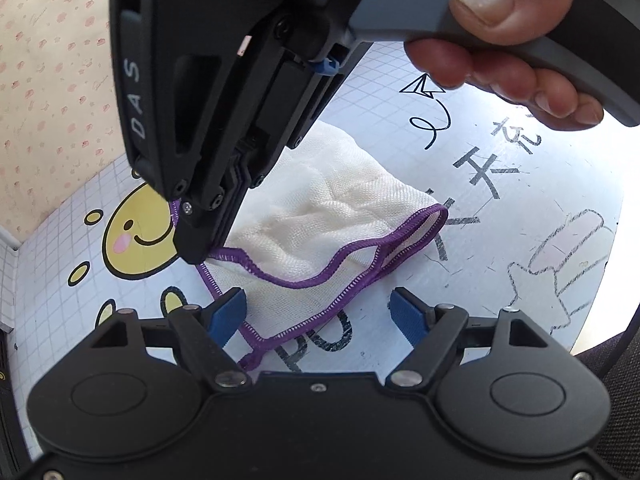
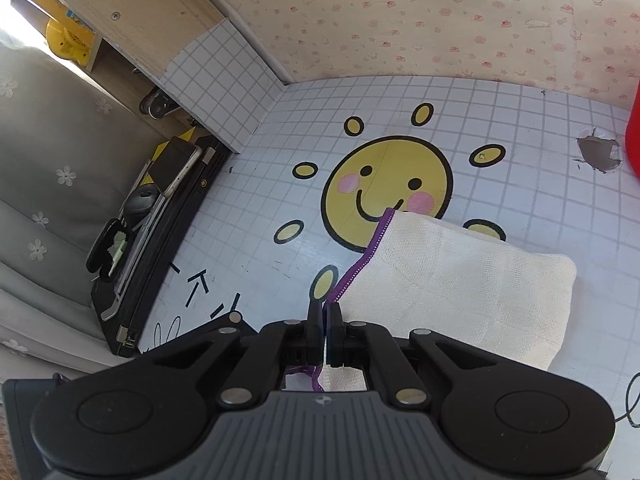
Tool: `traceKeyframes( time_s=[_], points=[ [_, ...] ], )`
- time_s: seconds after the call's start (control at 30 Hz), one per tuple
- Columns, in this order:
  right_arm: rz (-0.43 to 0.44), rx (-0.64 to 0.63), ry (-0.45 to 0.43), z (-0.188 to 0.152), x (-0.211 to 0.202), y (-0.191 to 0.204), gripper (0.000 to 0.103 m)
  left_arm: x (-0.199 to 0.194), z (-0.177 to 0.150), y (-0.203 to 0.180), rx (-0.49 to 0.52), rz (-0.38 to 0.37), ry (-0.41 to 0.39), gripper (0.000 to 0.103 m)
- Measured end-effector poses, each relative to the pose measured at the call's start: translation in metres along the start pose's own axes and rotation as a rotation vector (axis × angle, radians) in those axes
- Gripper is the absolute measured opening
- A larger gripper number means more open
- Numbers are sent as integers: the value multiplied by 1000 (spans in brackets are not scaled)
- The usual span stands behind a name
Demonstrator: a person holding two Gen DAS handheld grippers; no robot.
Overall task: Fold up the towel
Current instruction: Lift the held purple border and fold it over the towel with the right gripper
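— On the grid-printed white tabletop (image 2: 248,184), over by the yellow smiling-sun drawing (image 2: 386,192), what is the black left gripper with blue finger pads (image 1: 318,312) doing?

— Nothing yet, I'd say. Its jaws stand wide apart, released, with the near purple hem of the towel lying between and just ahead of the blue pads (image 1: 228,312). It touches no cloth that I can make out. It points steeply down at the table, as if waiting for its turn at a corner.

— And the cream gauze towel with the purple stitched edge (image 1: 320,216) itself?

— It lies on the tabletop, partly doubled over, one rounded fold out toward the grey printed characters (image 1: 484,176). The hemmed edges don't line up, so I judge the fold only begun.

— Then the black right gripper (image 2: 325,320)?

— Clenched tight on the towel's purple hem. From its own camera you see the purple edge running up from between the closed fingers, and a bit of cloth and thread showing behind them. In the left view its tip sits down at the towel's far-left corner, beside the sun.

— Why there?

— Probably because a corner pinch lets the cloth be carried across in one sheet.

— And the hand?

— The person's hand (image 1: 512,52) wraps the grey handle, thumb on top, the tool slanted downward.
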State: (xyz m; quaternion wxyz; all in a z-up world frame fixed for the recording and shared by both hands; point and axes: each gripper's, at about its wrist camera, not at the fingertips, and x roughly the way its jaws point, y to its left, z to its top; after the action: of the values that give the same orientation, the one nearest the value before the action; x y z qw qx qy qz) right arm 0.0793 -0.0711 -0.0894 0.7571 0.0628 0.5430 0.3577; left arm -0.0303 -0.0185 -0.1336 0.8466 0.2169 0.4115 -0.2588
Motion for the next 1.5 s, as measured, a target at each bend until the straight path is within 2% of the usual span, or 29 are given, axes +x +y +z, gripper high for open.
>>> traceKeyframes(
  time_s=[0.2, 0.6, 0.87, 1.1, 1.27, 1.5],
  points=[
    [30, -16, 31, -1, 13, 9, 1, 0, -2, 0, -19, 2, 3, 80],
    [32, -50, 76, 2, 33, 12, 1, 2, -5, 4, -77, -9, 16, 81],
    [45, -4, 105, 3, 46, 2, 1, -3, -7, 0, -92, 24, 60, 82],
    [3, -38, 112, 0, 51, 7, 1, -19, -19, -7, -73, 109, 85, 82],
    [3, -33, 120, 2, 54, 6, 1, -29, -22, -11, -88, 91, 76, 82],
    [2, -51, 152, 5, 56, 9, 2, -26, -9, -14, -65, 96, 55, 82]
  ],
)
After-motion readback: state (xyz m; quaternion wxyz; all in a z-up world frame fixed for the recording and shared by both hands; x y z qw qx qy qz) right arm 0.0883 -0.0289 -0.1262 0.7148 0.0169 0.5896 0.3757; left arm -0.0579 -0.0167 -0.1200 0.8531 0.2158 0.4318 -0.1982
